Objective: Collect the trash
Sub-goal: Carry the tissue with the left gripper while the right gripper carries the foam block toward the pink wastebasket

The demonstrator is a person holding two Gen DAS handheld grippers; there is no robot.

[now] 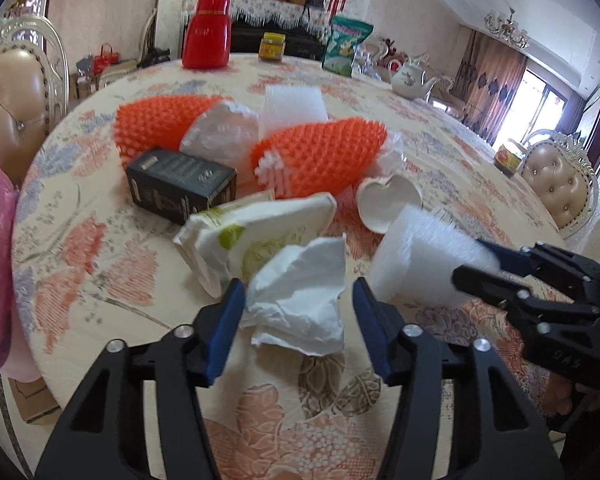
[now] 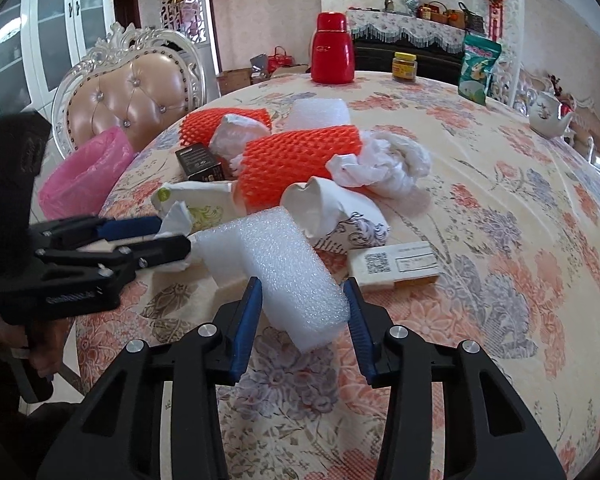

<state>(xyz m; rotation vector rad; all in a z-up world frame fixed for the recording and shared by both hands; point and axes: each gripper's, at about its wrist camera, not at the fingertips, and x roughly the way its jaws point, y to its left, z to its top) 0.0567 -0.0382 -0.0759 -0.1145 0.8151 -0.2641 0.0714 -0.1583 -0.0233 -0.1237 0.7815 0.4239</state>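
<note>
- Trash is lying in a heap near the middle of the round table (image 2: 500, 208), which is wearing a flowered cloth.
- I am holding my left claw (image 1: 300, 300) around a crumpled white tissue (image 1: 300, 296); its blue pads are sitting at the tissue's two sides, but I cannot tell whether they are pressing on it.
- I am clamping my right claw (image 2: 302, 304) on a white foam block (image 2: 276, 264), with both pads pressing its sides at the end nearest me.
- Both items are sitting toward the table edge closest to me, the tissue just beside the foam block.
- Behind them, two orange foam nets (image 2: 300, 164) are lying with a black box (image 2: 200, 162), a green-printed white wrapper (image 1: 252, 232) and a crushed paper cup (image 2: 332, 216) touching one another in the pile.
- A small carton with a printed code (image 2: 394, 264) is resting just beside the foam block, on its right in the right-hand view.
- A bin with a pink bag (image 2: 88, 172) is standing off the table's left edge, next to a padded chair (image 2: 132, 92).
- A red flask (image 2: 332, 48), a jar (image 2: 405, 66) and a green pouch (image 2: 480, 68) are standing at the far edge, well apart from the pile.
</note>
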